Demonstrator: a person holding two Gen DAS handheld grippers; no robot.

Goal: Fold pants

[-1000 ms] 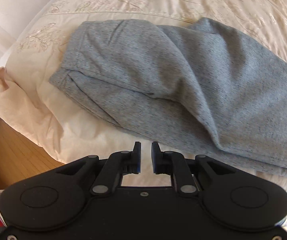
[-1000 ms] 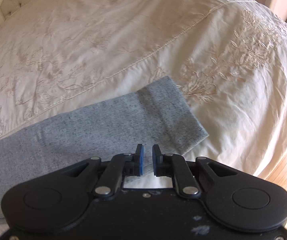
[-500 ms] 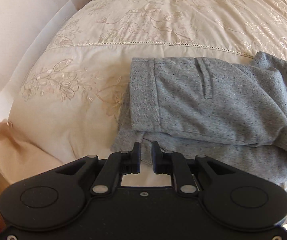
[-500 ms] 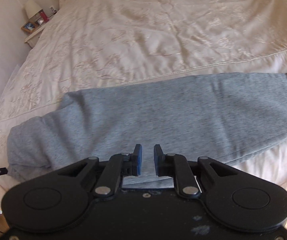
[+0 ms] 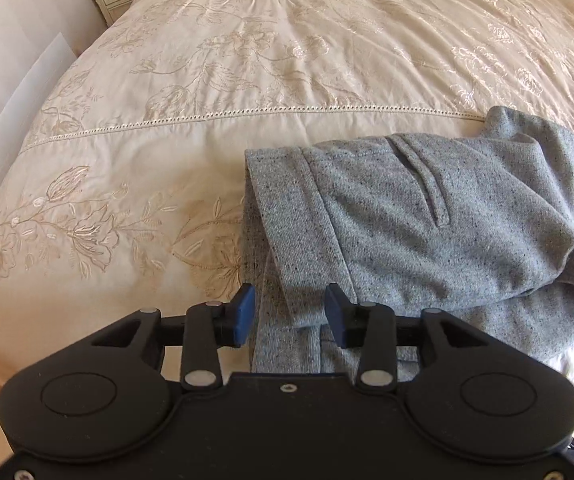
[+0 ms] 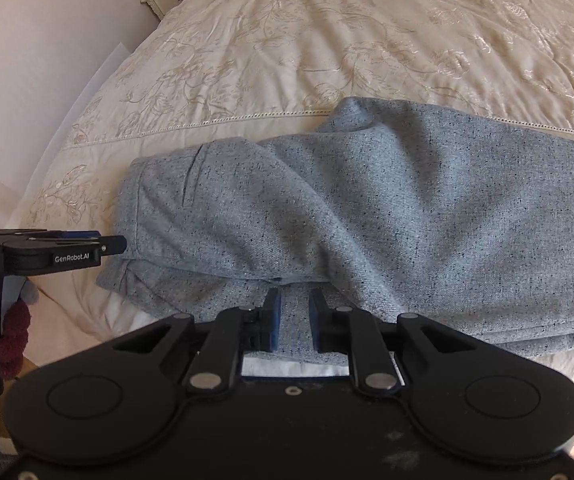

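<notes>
Left wrist view: the left gripper (image 5: 289,312) hangs over the waistband corner of the grey flecked knit pants (image 5: 439,216), which lie lengthwise-folded on the cream embroidered bedspread (image 5: 207,80) — jaws opening, fabric between them, not pinched.

Right wrist view: the right gripper (image 6: 295,320), narrow and opening, hovers empty over the pants' near edge — probably both must clamp before folding across.
</notes>
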